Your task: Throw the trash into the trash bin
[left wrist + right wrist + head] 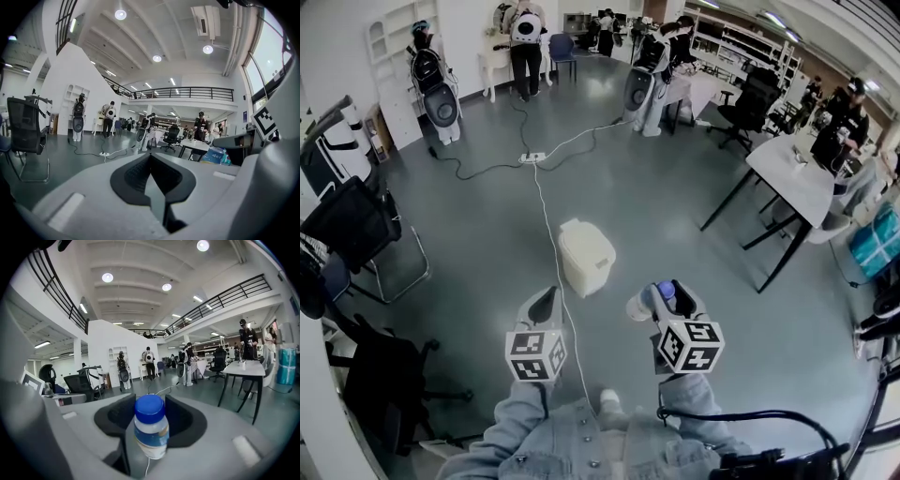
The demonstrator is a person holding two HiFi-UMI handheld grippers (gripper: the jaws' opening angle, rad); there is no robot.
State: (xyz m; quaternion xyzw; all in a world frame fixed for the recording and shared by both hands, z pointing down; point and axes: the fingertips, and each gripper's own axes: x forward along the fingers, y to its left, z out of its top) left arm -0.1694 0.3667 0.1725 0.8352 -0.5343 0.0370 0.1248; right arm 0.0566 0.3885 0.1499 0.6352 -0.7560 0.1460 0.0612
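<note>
- Transport step, I judge: the right gripper (150,400) is clamped on a blue-capped bottle (151,432); the left gripper (150,157) has its jaws together, empty.
- The trash bin (586,255) sits ahead of both grippers; next the bottle needs positioning above it.

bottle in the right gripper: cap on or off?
On. The blue cap sits on top of the bottle, which the right gripper holds between its jaws.

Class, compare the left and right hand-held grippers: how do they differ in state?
The left hand-held gripper has its jaws together and holds nothing, while the right hand-held gripper is clamped on a blue-capped bottle. The left's jaws meet, but the right's stand apart around the bottle. Both are held out short of the white trash bin.
</note>
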